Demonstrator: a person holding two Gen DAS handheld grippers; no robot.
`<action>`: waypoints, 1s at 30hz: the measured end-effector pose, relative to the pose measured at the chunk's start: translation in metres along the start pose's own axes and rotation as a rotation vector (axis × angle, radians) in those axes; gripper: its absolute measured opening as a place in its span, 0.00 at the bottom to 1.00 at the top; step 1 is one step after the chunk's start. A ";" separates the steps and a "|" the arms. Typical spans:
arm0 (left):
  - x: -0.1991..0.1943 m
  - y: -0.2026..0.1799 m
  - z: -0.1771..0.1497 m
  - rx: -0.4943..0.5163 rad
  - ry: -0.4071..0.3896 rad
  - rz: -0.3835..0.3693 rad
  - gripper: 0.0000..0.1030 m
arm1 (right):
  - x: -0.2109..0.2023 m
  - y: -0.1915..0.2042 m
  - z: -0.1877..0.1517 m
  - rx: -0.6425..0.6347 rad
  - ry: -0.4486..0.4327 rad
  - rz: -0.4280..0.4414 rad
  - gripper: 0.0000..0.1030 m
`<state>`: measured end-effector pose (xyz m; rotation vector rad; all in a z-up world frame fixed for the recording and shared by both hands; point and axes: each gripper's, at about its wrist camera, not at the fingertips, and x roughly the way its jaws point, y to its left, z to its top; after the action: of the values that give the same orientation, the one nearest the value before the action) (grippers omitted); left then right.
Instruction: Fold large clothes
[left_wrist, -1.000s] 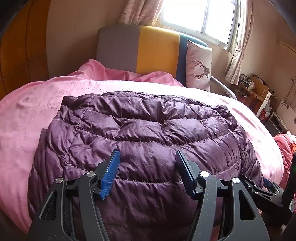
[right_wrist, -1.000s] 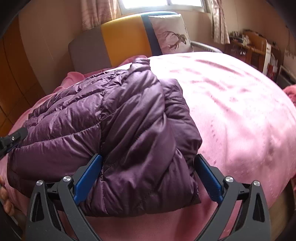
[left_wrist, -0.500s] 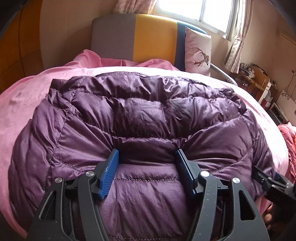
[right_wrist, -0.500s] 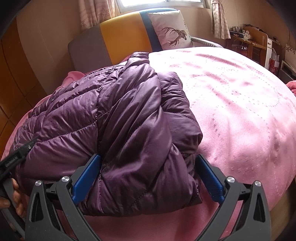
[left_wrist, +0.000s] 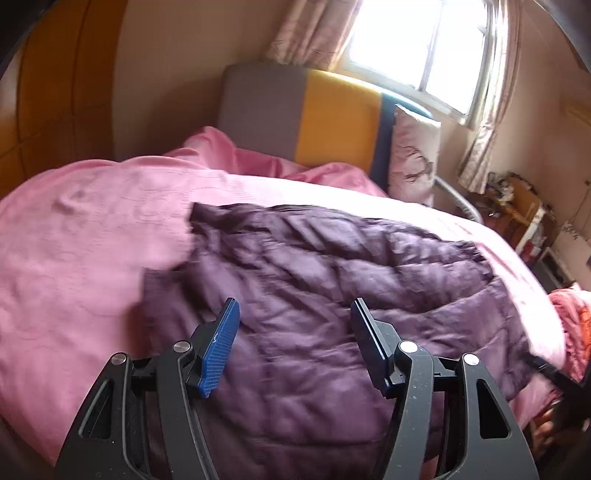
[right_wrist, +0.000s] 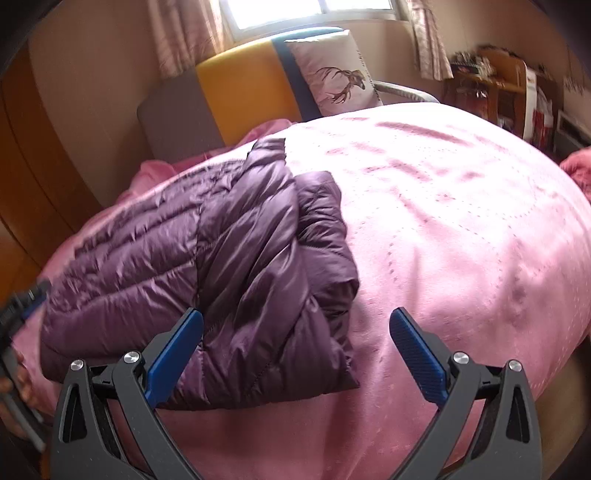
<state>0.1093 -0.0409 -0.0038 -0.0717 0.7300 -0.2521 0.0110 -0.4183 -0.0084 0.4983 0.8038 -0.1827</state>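
Note:
A purple quilted down jacket (left_wrist: 332, 295) lies folded on the pink bedspread (left_wrist: 81, 258); it also shows in the right wrist view (right_wrist: 229, 273). My left gripper (left_wrist: 293, 321) is open and empty, hovering above the jacket's near part. My right gripper (right_wrist: 295, 336) is open and empty, its jaws wide on either side of the jacket's near right corner, with the pink bedspread (right_wrist: 461, 221) to the right. The left gripper shows blurred at the left edge of the right wrist view (right_wrist: 22, 299).
A grey, yellow and blue headboard (left_wrist: 314, 122) and a deer-print pillow (right_wrist: 332, 77) stand at the bed's far end. Wooden panels (left_wrist: 48, 92) line the left wall. A cluttered shelf (right_wrist: 498, 85) and a red cloth (left_wrist: 572, 321) are to the right.
My left gripper has pulled back and lifted off the jacket, which now looks smaller and blurred. My right gripper has drawn back and shifted a little right. Both stay open.

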 end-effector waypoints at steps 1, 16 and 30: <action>0.003 0.008 -0.004 -0.002 0.021 0.027 0.60 | 0.000 -0.007 0.002 0.037 0.004 0.018 0.98; -0.007 -0.014 -0.011 -0.007 0.051 -0.138 0.55 | 0.040 -0.034 0.033 0.226 0.063 0.244 0.90; 0.047 -0.044 -0.013 0.016 0.183 -0.200 0.49 | 0.060 -0.007 0.029 0.165 0.154 0.342 0.44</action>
<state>0.1250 -0.0950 -0.0375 -0.1077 0.9038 -0.4600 0.0681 -0.4372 -0.0376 0.8041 0.8440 0.1084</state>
